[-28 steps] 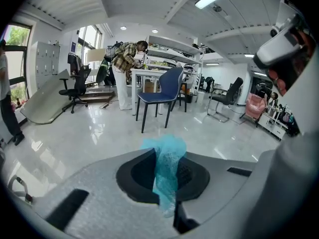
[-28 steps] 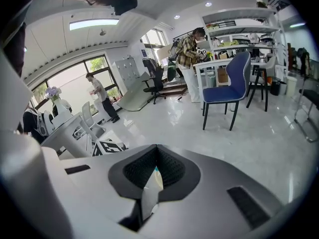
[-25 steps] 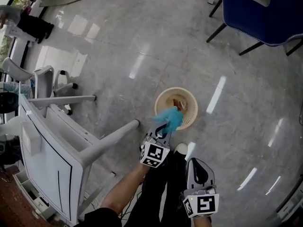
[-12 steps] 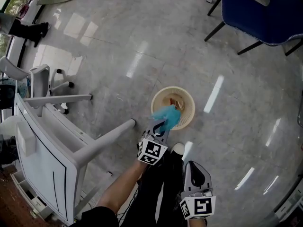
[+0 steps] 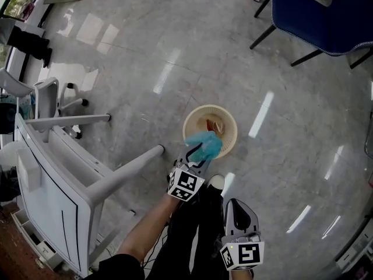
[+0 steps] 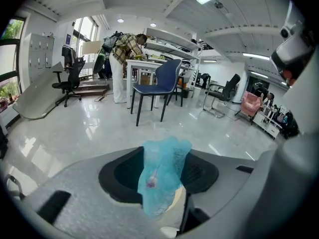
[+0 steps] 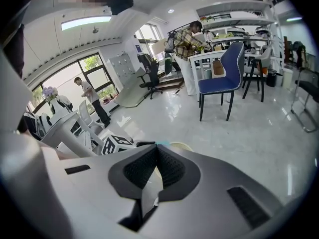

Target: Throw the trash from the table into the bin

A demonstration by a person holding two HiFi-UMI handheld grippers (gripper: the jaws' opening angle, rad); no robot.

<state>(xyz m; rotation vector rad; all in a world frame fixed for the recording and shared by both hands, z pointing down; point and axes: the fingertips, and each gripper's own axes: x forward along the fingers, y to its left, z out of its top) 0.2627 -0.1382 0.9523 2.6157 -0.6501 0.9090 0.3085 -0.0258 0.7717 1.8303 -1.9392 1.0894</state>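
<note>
A crumpled blue plastic bag (image 5: 204,144) hangs over the near rim of a round cream bin (image 5: 235,134) on the floor, which holds some trash. My left gripper (image 5: 195,156) reaches out to the bin's edge. Its jaws are opening, and the blue bag (image 6: 162,178) still hangs loosely between them. A cream patch under the bag in the left gripper view is probably the bin. My right gripper (image 5: 238,204) stays low near the person's legs with its jaws together and nothing in them (image 7: 157,146). The bin's rim (image 7: 182,146) peeks over them.
A white table (image 5: 58,179) with a slanted leg (image 5: 128,168) stands at the left, with a white chair (image 5: 46,98) behind it. A blue chair (image 5: 320,10) is at the far right. The person's shoe (image 5: 217,181) is just short of the bin. People stand by distant desks.
My left gripper has sunk a little toward the bin with the blue bag. The right gripper has kept still.
</note>
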